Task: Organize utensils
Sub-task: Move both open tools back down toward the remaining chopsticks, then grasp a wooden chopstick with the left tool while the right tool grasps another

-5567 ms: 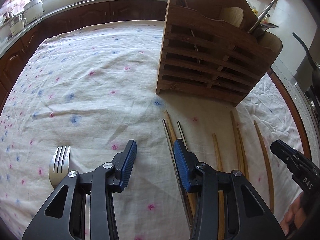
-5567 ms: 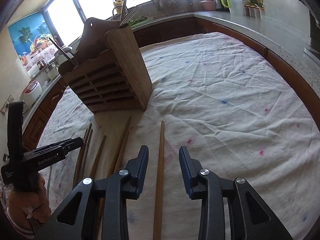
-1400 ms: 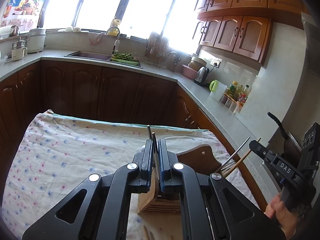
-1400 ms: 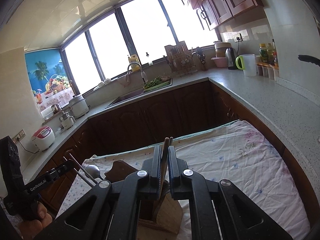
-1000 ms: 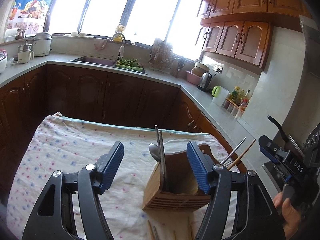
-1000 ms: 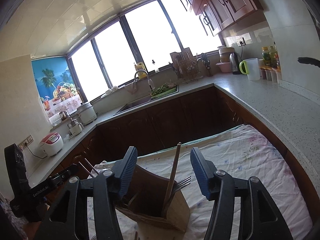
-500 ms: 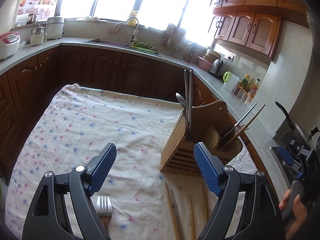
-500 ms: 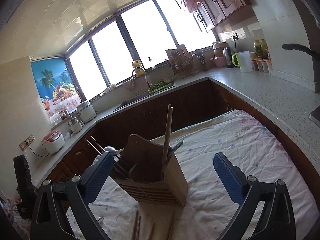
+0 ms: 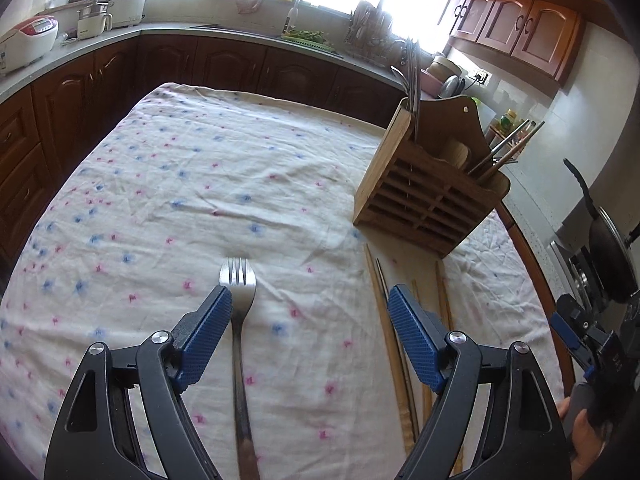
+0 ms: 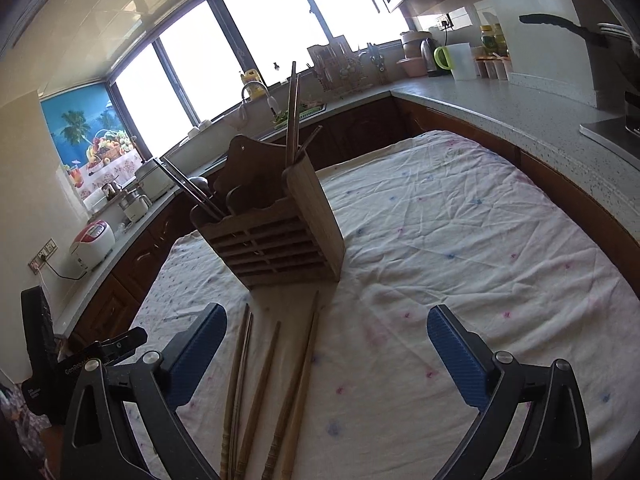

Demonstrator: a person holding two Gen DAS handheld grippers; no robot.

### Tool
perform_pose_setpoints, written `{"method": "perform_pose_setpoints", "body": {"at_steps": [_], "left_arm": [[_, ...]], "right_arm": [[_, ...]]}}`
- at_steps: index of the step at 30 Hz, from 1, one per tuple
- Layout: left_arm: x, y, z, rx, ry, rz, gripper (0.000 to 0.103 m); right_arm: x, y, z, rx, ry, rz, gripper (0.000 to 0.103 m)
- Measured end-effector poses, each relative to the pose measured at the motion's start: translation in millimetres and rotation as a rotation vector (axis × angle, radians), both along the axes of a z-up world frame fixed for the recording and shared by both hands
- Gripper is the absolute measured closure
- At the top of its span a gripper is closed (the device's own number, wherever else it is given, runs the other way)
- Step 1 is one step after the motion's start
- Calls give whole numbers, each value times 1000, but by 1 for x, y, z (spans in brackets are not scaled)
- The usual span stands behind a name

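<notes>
Silver metal fork (image 9: 238, 320): flat on floral cloth, between your left gripper (image 9: 310, 320) fingers, hugging left pad; long axis along fingers, tines away. Left nearer. Both grippers, right gripper (image 10: 326, 344) included, spread, empty.

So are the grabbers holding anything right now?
No. The left gripper and right gripper are both open and empty; the fork lies on the cloth.
</notes>
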State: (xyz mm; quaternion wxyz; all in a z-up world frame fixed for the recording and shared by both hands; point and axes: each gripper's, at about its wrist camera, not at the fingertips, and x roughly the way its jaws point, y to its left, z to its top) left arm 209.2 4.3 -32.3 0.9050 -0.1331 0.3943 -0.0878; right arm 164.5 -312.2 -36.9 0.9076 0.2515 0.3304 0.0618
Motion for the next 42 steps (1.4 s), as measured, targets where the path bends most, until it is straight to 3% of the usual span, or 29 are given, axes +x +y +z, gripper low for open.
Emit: {"method": "perform_pose_setpoints", "body": {"at_steps": [16,19,26,28,30,38,42], "left_arm": [[-13,-6,-18,17,57,-9,21],[-9,-10,-19,15,67,-23,21],[10,-24,-20,42,85,-56,21],[19,-28,-22,51,99,-68,23],[28,-32,-23,50,108,-81,36],[69,-52,-20,72,120,-131,47],[90,-63,-23,85,149,-162,59]], "right_arm": [[-7,18,-8,-32,44,56,4],[0,23,-12,-39,68,76,13],[17,29,-23,-35,118,111,48],[23,30,-25,-30,125,120,51],[31,32,-26,-29,131,131,56],[76,39,-33,-29,155,166,70],[96,43,-39,-39,173,179,73]]}}
